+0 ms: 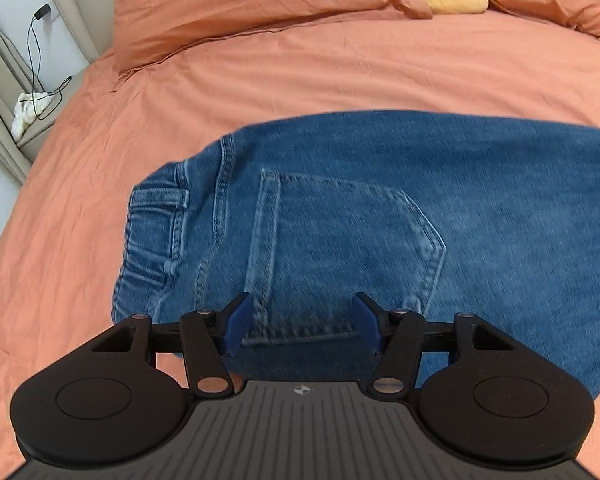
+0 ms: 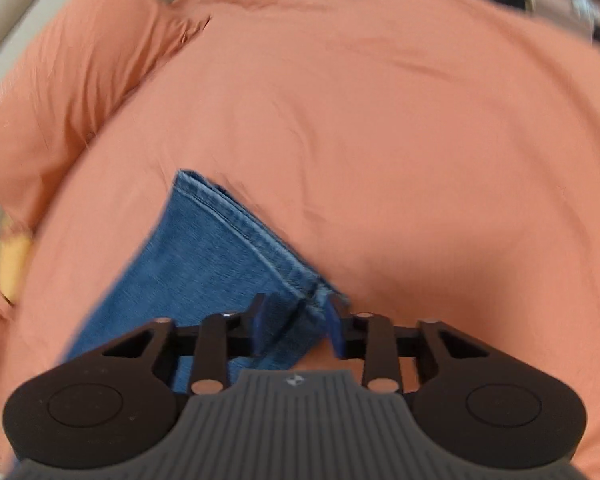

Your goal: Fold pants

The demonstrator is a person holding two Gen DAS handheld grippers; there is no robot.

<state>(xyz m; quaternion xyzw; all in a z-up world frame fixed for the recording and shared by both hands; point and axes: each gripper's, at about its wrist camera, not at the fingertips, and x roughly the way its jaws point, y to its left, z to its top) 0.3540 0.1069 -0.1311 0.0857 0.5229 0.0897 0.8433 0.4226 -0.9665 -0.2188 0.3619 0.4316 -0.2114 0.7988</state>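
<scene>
**A:** Starting on the left side, where do things stand with the jeans [image 1: 340, 216]?

**B:** They lie flat on the orange bedspread [image 1: 300, 72], seat side up. The waistband [image 1: 152, 232] with its belt loops is the leftmost part, and the back pocket [image 1: 340, 248] sits just right of it. From how the legs look stacked, I judge the lengthwise fold is already made, one leg over the other. That is a guess, since neither view shows the whole garment.

**A:** And the left gripper [image 1: 303, 322]?

**B:** It hovers over the lower edge of the back pocket with its blue pads spread wide and nothing between them.

**A:** Moving right from the pocket?

**B:** The leg runs out to the hem [image 2: 244, 232], seen in the right wrist view. The right gripper [image 2: 298, 322] is at the near corner of that hem. Denim lies between its pads, which stand partly apart. The view is blurred, so I can't tell whether they actually pinch the cloth.

**A:** So what's left?

**B:** By my reading, the crosswise folds: hem carried over toward the waistband, perhaps once more after that. The jeans are still full length.

**A:** Any labels or writing?

**B:** None readable. The pocket has only plain stitching. Each gripper body has a small pale emblem [image 1: 301, 390], too small to make out as a brand.
</scene>
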